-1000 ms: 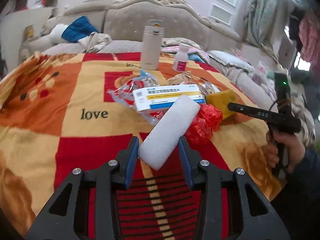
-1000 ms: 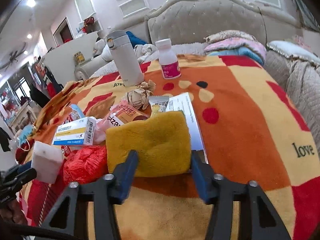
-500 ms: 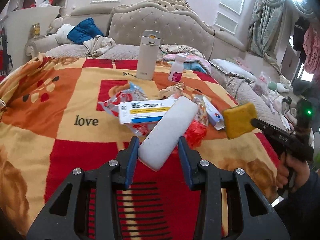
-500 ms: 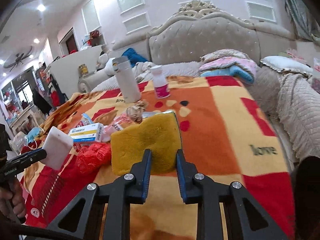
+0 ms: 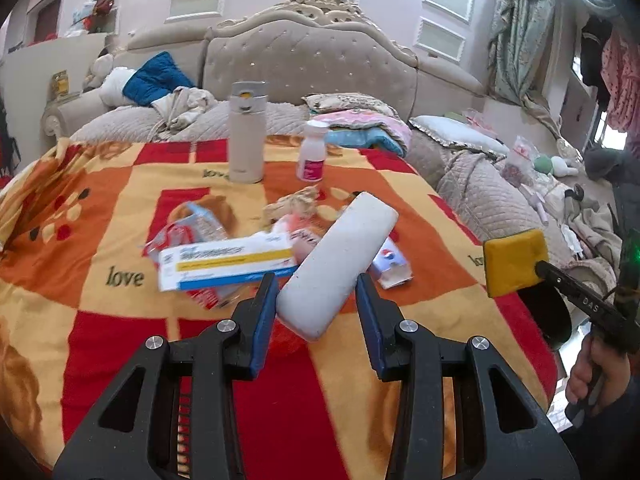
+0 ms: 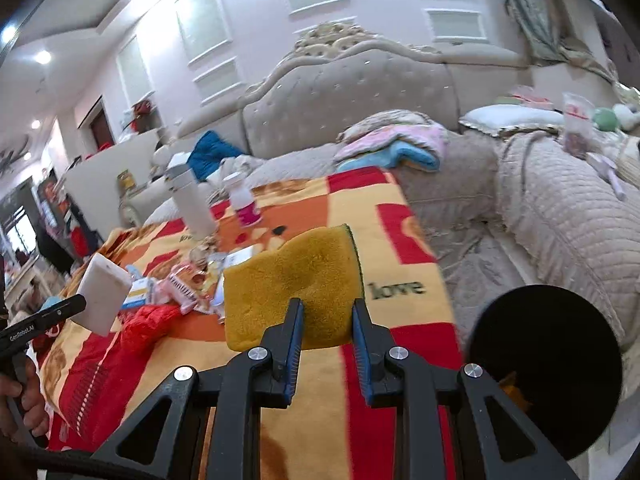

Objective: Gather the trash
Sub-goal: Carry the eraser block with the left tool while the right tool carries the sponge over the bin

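Over blanket point(image 5: 100, 240): right tool point(image 6: 326, 320) pinches sponge point(image 6: 292, 284) (seemingly lifted).

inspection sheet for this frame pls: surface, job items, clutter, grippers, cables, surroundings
Surface: blanket with "love" print, spread on a bed.
Job's things: white foam block and yellow sponge, both lifted; black bin at the blanket's right edge.
Clutter: medicine box, red bag, wrappers, crumpled paper; flask and pill bottle upright.
Grippers: left gripper holds the block; right gripper pinches the sponge.
Cables: nothing seen.
Surroundings: tufted headboard, folded bedding, curtains.
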The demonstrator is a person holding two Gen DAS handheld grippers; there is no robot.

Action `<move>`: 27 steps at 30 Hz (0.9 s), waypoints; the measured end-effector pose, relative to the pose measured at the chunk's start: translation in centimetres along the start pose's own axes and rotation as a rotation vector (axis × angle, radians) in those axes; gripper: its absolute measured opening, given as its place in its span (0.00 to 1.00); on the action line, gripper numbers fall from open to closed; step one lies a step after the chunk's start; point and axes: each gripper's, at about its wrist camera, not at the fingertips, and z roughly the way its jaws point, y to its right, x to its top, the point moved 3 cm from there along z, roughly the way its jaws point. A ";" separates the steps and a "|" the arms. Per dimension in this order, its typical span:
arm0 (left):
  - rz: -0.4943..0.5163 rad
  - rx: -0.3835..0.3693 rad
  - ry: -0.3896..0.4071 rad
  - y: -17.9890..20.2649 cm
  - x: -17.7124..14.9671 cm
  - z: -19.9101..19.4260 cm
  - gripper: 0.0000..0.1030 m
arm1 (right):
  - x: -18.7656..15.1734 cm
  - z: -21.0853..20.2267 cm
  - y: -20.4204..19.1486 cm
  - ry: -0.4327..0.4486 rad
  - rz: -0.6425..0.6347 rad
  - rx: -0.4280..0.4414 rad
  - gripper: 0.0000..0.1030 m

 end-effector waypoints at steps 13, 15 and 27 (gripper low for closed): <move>0.088 -0.056 0.006 11.0 1.6 2.5 0.36 | 0.2 -4.5 7.3 0.069 0.121 -0.105 0.22; 0.107 -0.075 -0.004 12.7 1.2 3.1 0.36 | 0.2 -5.3 8.3 0.079 0.133 -0.129 0.22; 0.177 -0.165 -0.064 20.5 -0.9 6.3 0.36 | -0.8 -8.5 14.8 0.088 0.223 -0.274 0.22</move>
